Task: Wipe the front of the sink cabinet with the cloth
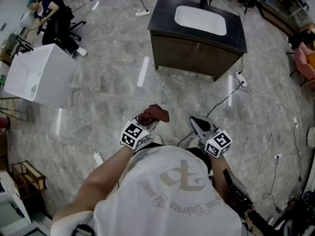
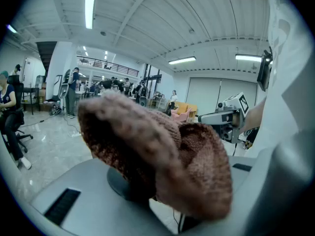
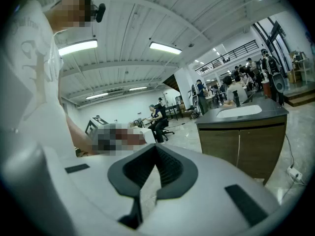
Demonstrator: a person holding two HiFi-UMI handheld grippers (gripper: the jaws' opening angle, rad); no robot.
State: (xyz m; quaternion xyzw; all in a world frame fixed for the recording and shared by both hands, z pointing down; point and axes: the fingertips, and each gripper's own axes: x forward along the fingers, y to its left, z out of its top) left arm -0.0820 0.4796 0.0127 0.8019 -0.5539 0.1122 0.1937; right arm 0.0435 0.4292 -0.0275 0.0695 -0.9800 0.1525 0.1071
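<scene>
Left gripper view shows the left fingers (image 2: 88, 191) closed on a reddish-brown knitted cloth (image 2: 162, 156). It is pinched low between them, and the rest bulges up and flops over their tips in a loose, doubled fold. The right gripper (image 3: 156, 168) has its fingers (image 3: 142, 168) drawn together with nothing between them.

From the head view, the left gripper (image 1: 147, 122) is held in front of the person's chest with the cloth bunched at its tip. The bundle sticks forward and a little to the right, roughly toward the sink cabinet (image 1: 194, 53). Its longer side seems to run across the fingers rather than along them, though the crumpling makes that hard to call.

The cloth looks soft, light and limp, with a coarse knit that should grip rather than slip. I'd guess it will sag and fold under its own weight. A hold on the gathered middle, as here, leaves a padded lump free to press flat against the wood.

The cabinet stands well apart across the grey floor (image 1: 108, 92). It has brown doors under a dark worktop (image 1: 165, 14) with a white basin (image 1: 200, 19). Its front faces the person and has not been reached yet.
</scene>
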